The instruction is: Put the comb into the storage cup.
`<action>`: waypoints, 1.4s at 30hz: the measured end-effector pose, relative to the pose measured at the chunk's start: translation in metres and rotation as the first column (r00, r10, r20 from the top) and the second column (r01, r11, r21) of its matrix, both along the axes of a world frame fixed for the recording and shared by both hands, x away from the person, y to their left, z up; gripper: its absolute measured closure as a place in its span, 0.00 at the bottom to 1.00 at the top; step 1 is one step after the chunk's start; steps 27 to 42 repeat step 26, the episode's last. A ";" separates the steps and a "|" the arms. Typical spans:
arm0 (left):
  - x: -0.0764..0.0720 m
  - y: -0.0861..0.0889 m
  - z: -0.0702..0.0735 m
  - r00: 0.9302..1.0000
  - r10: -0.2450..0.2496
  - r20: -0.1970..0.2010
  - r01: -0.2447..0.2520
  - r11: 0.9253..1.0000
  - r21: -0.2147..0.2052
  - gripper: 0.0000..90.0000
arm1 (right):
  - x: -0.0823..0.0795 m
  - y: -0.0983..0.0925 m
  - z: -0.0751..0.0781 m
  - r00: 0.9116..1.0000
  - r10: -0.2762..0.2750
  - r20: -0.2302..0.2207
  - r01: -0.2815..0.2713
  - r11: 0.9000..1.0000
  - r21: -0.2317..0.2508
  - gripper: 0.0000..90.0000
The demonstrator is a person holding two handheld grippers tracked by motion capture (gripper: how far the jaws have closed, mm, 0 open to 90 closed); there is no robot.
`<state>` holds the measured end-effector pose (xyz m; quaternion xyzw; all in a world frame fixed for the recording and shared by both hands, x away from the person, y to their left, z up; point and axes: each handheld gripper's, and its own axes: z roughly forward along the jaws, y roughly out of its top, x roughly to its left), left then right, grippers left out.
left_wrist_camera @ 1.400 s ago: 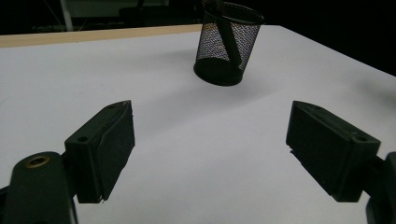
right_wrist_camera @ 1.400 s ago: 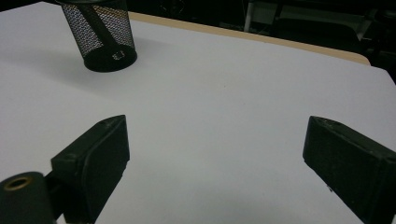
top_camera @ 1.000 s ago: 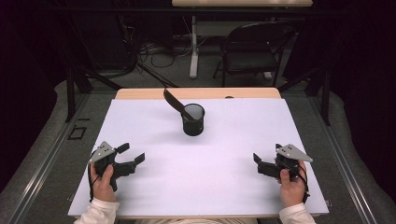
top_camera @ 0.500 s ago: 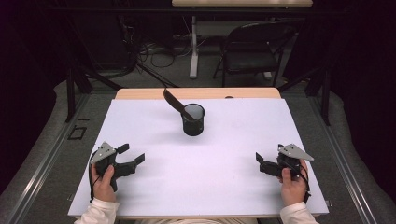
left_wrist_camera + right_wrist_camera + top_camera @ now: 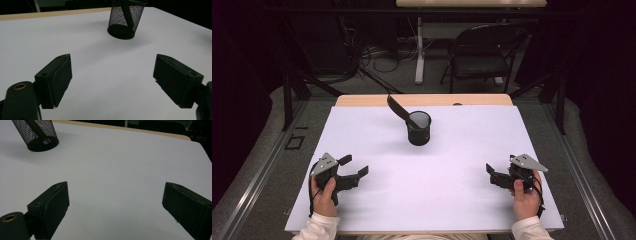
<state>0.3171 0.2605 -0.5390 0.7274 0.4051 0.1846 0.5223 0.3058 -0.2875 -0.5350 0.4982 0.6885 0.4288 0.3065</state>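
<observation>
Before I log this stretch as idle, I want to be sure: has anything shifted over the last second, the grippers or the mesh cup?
Barely anything. The right hand-held gripper drifted slightly toward the table's right edge; nothing was taken hold of or let go. The left hand-held gripper kept its place, jaws open and empty. The black mesh cup with the dark utensil leaning out of it stayed put on the white table.

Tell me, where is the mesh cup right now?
In the high view the mesh cup stands upright on the white table, near its far edge and about midway across, with a dark tool leaning out of it to the left.
</observation>
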 end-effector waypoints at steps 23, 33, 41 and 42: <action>0.000 -0.001 -0.001 1.000 0.002 -0.004 -0.002 1.000 0.000 0.18 | 0.002 0.001 -0.002 1.000 0.008 -0.014 -0.008 1.000 -0.007 0.08; 0.000 -0.001 -0.001 1.000 0.004 -0.005 -0.004 1.000 -0.001 0.18 | 0.002 0.002 -0.002 1.000 0.007 -0.013 -0.008 1.000 -0.008 0.08; 0.000 -0.001 -0.001 1.000 0.004 -0.005 -0.004 1.000 -0.001 0.18 | 0.002 0.002 -0.002 1.000 0.007 -0.013 -0.008 1.000 -0.008 0.08; 0.000 -0.001 -0.001 1.000 0.004 -0.005 -0.004 1.000 -0.001 0.18 | 0.002 0.002 -0.002 1.000 0.007 -0.013 -0.008 1.000 -0.008 0.08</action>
